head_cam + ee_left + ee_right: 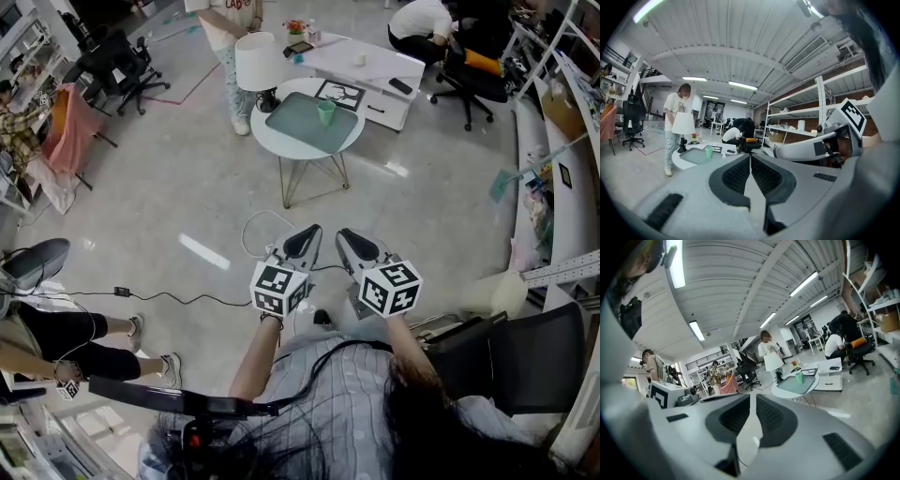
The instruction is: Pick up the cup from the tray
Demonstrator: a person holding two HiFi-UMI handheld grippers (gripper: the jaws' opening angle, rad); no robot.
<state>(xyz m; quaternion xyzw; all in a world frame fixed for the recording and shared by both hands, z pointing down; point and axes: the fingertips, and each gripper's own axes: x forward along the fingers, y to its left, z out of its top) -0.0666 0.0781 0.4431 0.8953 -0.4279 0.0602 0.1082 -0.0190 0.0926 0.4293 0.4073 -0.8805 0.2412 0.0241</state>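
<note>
Cup (326, 112) | green, upright on tray (292, 125), well ahead of both grippers' fingertips | left gripper (304, 234) jaws together, empty | right gripper (351, 240) jaws together, empty | handling: likely light, stiff, smooth-walled; pinch across mid-wall, gently

Grey left gripper (307, 231) and right gripper (343, 234), marker cubes (279, 289), striped shirt (323, 403)

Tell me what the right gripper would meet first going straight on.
Probably nothing near: the right gripper points over open floor. The round table with the cup stands farther off, slightly right of its line.
</note>
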